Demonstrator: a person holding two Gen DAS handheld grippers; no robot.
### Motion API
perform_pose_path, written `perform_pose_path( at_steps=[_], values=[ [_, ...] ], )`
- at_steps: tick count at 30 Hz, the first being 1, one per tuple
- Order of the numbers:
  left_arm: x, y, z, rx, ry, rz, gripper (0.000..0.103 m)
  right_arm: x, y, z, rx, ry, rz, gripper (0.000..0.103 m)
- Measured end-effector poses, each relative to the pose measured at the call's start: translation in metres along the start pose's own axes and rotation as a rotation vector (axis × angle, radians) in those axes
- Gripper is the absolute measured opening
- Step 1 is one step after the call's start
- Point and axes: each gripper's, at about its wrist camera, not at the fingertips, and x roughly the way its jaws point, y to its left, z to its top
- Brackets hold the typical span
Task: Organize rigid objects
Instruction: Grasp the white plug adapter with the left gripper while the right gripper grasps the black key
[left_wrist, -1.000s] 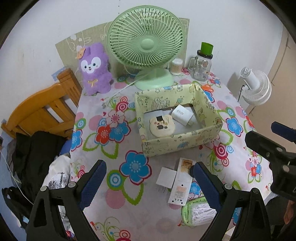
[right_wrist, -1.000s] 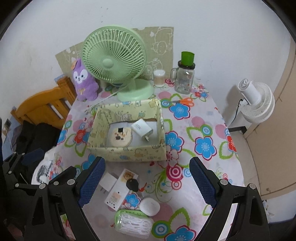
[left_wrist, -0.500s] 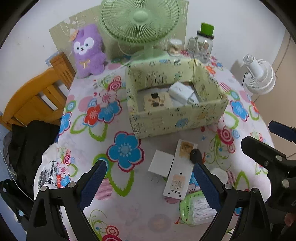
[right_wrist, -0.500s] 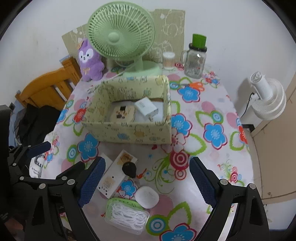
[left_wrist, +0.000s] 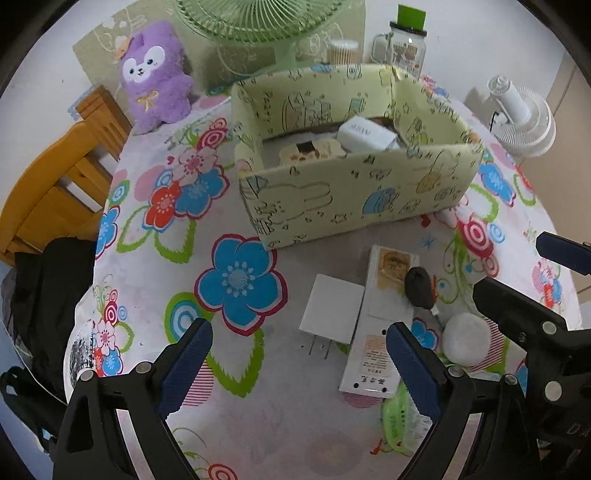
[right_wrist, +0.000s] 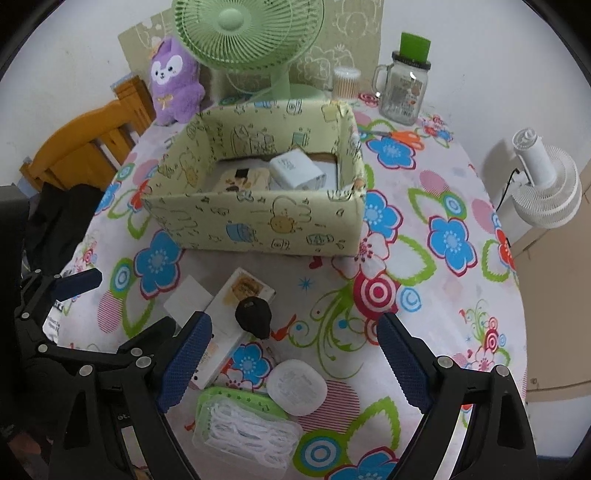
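Pale green patterned box (right_wrist: 258, 221) is sitting mid-table (right_wrist: 424, 266), already holding a white charger (right_wrist: 295, 171) and a cream case (right_wrist: 242, 181). Near the table's front edge, a white card (left_wrist: 332, 314), long white packet (left_wrist: 380, 325), black key fob (right_wrist: 253, 317), round white case (right_wrist: 297, 387) and floss-pick box (right_wrist: 243, 432) are lying together. The left gripper (left_wrist: 295, 369) is hanging apart and empty; the right gripper (right_wrist: 291, 363) is closing slightly, nothing between its fingers.
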Motion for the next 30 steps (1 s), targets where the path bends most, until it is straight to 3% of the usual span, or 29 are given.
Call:
perform_pose_path(
  at_steps=[17,30],
  values=[
    [0.040,-0.002,0.001,0.042,0.063,0.020,0.095,0.050,0.003,-0.005,0.046,0.100,0.030,0.085],
    [0.042,-0.005,0.007,0.057,0.051,0.001,0.096,0.078,0.002,0.001,0.136,0.157,0.097,0.073]
  ],
)
